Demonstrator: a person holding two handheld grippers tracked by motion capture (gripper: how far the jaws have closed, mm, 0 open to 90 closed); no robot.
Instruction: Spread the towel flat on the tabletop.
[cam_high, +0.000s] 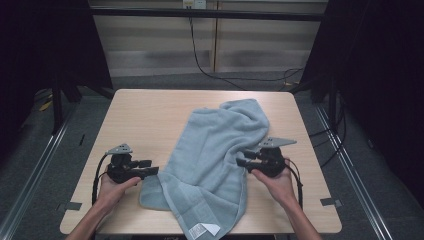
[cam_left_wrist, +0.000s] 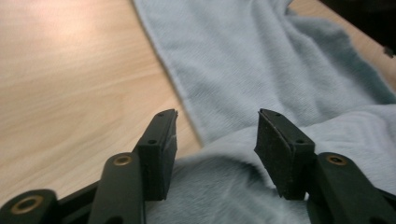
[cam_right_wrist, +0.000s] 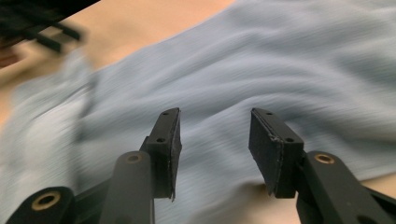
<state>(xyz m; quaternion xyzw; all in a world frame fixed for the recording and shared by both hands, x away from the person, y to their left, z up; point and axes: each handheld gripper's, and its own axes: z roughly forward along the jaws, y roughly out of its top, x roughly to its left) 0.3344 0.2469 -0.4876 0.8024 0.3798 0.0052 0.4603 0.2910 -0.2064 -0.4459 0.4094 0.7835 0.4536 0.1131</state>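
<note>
**Towel released on the table**

The towel (cam_high: 215, 150) is spread rumpled across the table (cam_high: 140, 115). The left tool (cam_high: 148, 168) is held at the towel's left edge, the right tool (cam_high: 246, 159) at its right edge; both are released, nothing gripped.

The light wooden surface (cam_high: 145, 117) stands on a grey floor (cam_high: 30, 165). Behind it, a black cable (cam_high: 200, 62) hangs down a pale wall (cam_high: 155, 45). Strips of grey tape (cam_high: 331, 202) mark its near corners.
</note>
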